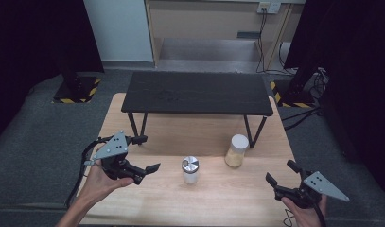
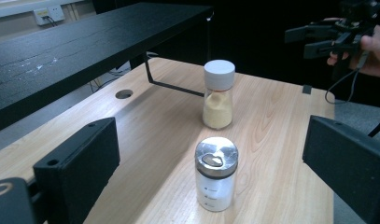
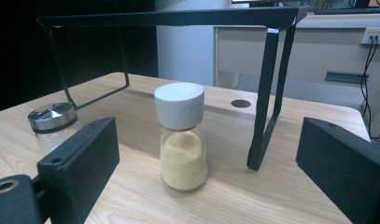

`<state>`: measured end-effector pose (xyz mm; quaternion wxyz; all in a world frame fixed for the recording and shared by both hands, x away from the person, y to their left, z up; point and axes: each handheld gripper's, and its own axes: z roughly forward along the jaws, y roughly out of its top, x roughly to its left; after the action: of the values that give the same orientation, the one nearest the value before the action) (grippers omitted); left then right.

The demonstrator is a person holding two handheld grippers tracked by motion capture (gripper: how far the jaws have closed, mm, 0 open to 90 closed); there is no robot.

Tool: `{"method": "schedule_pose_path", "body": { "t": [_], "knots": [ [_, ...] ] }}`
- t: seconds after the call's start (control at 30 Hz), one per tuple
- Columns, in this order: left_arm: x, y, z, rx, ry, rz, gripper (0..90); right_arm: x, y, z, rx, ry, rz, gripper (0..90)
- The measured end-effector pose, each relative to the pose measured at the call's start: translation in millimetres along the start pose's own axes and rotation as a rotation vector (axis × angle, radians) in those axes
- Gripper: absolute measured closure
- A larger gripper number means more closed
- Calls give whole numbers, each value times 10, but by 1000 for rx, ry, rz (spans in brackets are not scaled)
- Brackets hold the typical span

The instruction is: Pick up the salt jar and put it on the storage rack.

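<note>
Shakers stand upright on the wooden table (image 1: 147, 198), apart from each other: a steel-capped shaker (image 1: 190, 170) near the middle, and a white-lidded jar (image 1: 237, 150) of yellow grains beyond it to the right, just in front of the black shelf (image 1: 197, 92) that stands on thin legs at the table's far half.

From above, the left gripper (image 1: 150, 154) hangs over the table's left part with its jaws apart and nothing between them, pointing toward the shaker but well short of it. The right gripper (image 1: 281, 171) sits near the right edge, jaws apart and empty too, aimed toward the jar.

The left gripper view gives what the top-down look cannot — the shaker's side: a clear body with white contents and a dent-like opening in its shiny cap. Here the shaker stands between the two black jaws but farther out, untouched, with the jar behind it and the right gripper held in a hand at the upper right.

The right gripper view shows the jar close up — grains filling roughly its lower half, a thin red band under the lid — framed by its own spread jaws, a shelf leg (image 3: 267, 98) just beside it, the shaker at the left edge.
</note>
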<state>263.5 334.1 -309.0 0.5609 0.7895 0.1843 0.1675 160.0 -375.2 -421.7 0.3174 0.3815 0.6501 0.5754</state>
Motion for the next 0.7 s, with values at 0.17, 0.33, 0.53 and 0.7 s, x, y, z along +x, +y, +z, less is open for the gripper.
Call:
{"method": "schedule_pose_path", "body": {
  "t": [0.17,0.33,0.53,0.7],
  "knots": [
    [-6,-58,107,8,-6,-6,28,8,7,3,-1,1,-5,62],
    [-25,-100,264,28,-16,-8,31,8,3,3,0,3,-7,62],
    [-70,-161,467,47,-15,-26,34,8,4,-4,-2,2,-6,63],
    [-118,-227,652,57,-16,-29,47,10,7,-10,-3,2,-7,63]
  ]
}}
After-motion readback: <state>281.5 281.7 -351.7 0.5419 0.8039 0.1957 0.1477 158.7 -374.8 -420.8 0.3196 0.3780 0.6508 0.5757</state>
